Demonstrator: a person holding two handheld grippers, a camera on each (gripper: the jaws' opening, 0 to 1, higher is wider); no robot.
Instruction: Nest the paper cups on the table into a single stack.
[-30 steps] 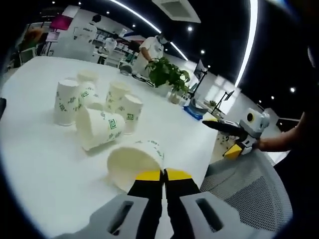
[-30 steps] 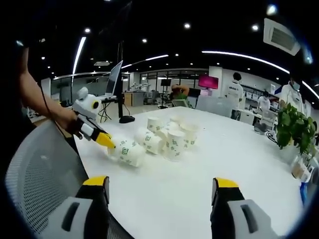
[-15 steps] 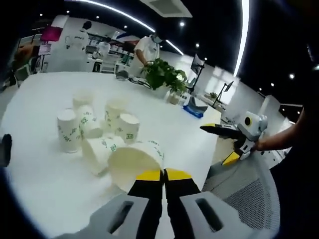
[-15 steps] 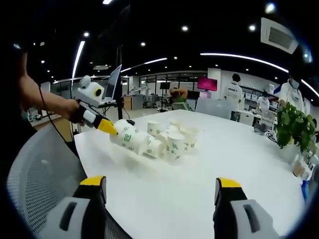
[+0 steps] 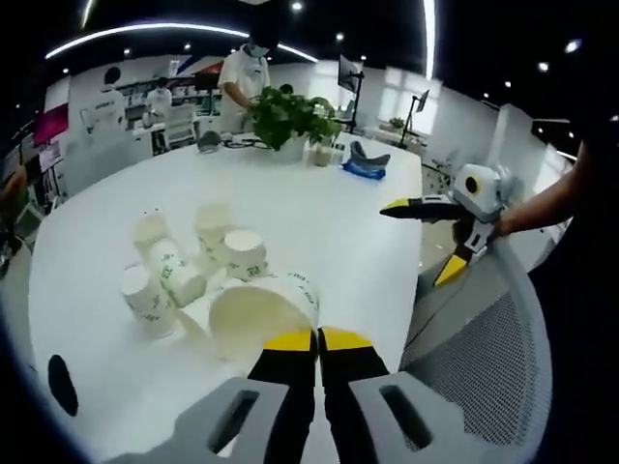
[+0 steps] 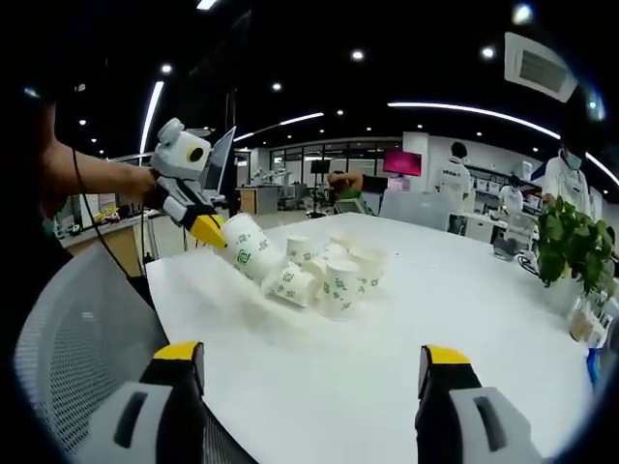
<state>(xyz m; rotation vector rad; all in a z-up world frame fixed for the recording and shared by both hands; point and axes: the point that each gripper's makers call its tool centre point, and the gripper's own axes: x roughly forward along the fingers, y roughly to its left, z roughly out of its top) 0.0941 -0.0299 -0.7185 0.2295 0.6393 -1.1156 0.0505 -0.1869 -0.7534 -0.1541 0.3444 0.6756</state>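
We find the left gripper (image 5: 317,340) clamped on the rim of a paper cup (image 5: 259,319), carried clear of the table (image 5: 319,217) with its mouth toward the camera. The right gripper (image 6: 309,362) hangs wide apart and empty over the near table edge. Beyond it the loose cups (image 6: 329,266) lie bunched at mid-table, some upright, some tipped. We judge the step to be carrying the first cup; next it must be sleeved onto an upright one. Since a second ago the cup has risen off the table.

Only unreadable green marks on paper cups (image 6: 338,280)
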